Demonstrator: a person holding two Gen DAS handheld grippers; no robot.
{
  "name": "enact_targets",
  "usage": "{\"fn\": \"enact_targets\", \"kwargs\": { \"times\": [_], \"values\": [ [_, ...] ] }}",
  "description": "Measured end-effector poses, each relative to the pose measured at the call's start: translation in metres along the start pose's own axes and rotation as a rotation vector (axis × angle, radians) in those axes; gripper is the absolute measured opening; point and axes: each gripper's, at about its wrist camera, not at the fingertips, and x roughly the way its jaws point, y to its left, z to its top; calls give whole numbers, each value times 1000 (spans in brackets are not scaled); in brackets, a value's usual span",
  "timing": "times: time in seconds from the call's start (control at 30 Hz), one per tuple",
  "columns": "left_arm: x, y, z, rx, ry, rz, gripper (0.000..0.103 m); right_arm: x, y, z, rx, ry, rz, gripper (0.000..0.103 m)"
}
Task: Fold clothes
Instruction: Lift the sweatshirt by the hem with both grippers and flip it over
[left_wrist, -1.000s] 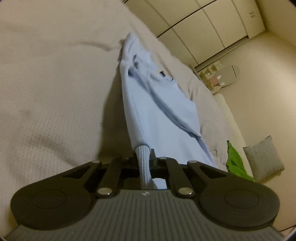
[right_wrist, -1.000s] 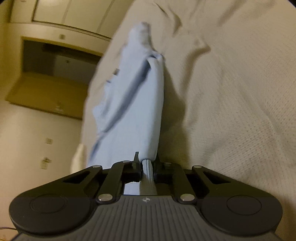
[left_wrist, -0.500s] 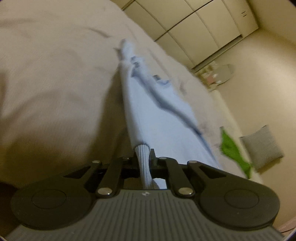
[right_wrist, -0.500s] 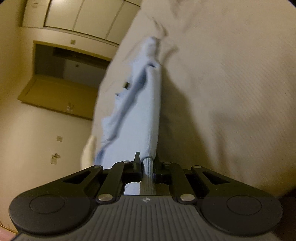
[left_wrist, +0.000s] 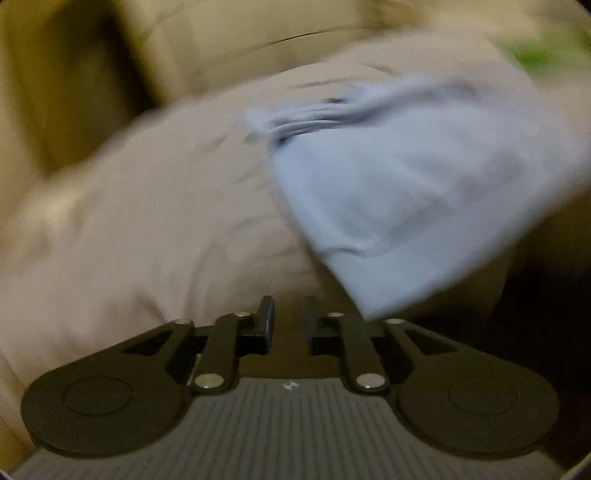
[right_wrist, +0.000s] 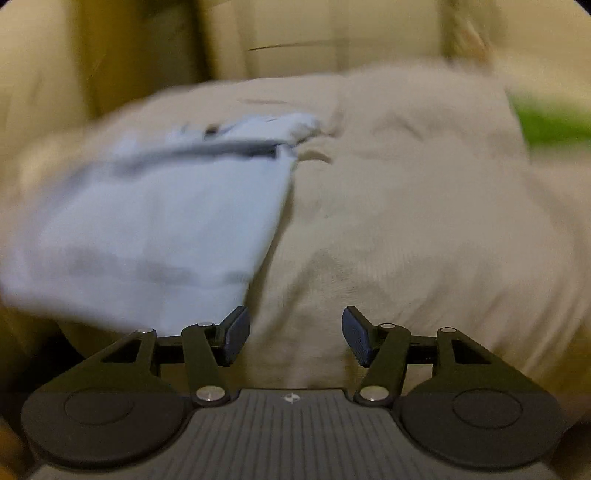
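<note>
A light blue garment (left_wrist: 417, 192) lies on the beige bed cover (left_wrist: 147, 221), its ribbed hem toward me; both views are blurred by motion. In the left wrist view my left gripper (left_wrist: 290, 314) sits just left of the hem's near corner, jaws opening, nothing between them. In the right wrist view the same garment (right_wrist: 155, 229) lies at the left, and my right gripper (right_wrist: 295, 332) is beside its right edge, jaws opening wide over bare bed cover (right_wrist: 406, 221), nothing held.
A green cloth (right_wrist: 550, 122) lies at the bed's far right, also seen as a green cloth (left_wrist: 543, 51) in the left wrist view. Pale cabinet doors (right_wrist: 314, 33) stand behind the bed. The bed's near edge drops into dark shadow (left_wrist: 546, 295).
Both grippers let go of the garment's ribbed hem and their jaws have parted. Both views rolled from sideways to level, and the garment now lies flat on the bed.
</note>
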Motion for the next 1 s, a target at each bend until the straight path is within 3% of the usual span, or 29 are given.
{"fn": "enact_targets", "kwargs": {
  "times": [0.1,0.27,0.4,0.53,0.57,0.6,0.63,0.67,0.77,0.83,0.93,1.0],
  "values": [
    [6,-39,-18,299,-51,107,28,9,46,-31,-348,-27,-110,65],
    [28,-64,-36,539,-183,252,41,34,89,-72,-744,-109,-246,80],
    [40,-63,-41,662,-276,338,48,48,101,-80,-912,-196,-304,89],
    [52,-60,-43,758,-346,364,53,54,101,-82,-1015,-261,-318,81],
    [52,-59,-42,767,-354,346,46,55,100,-82,-1040,-278,-321,76],
    [51,-58,-40,773,-363,328,27,57,99,-80,-1051,-291,-322,64],
    [47,-55,-35,750,-360,280,17,59,97,-74,-1045,-300,-319,56],
    [49,-51,-29,723,-356,247,5,59,95,-69,-1033,-313,-315,54],
    [57,-49,-29,736,-358,244,7,55,89,-61,-997,-325,-302,52],
    [70,-51,-40,818,-346,283,13,65,87,-66,-1041,-288,-305,52],
    [77,-51,-56,932,-387,288,33,80,87,-75,-1125,-254,-323,52],
    [78,-50,-63,1005,-450,307,59,80,86,-76,-1136,-257,-328,54]
  ]
}}
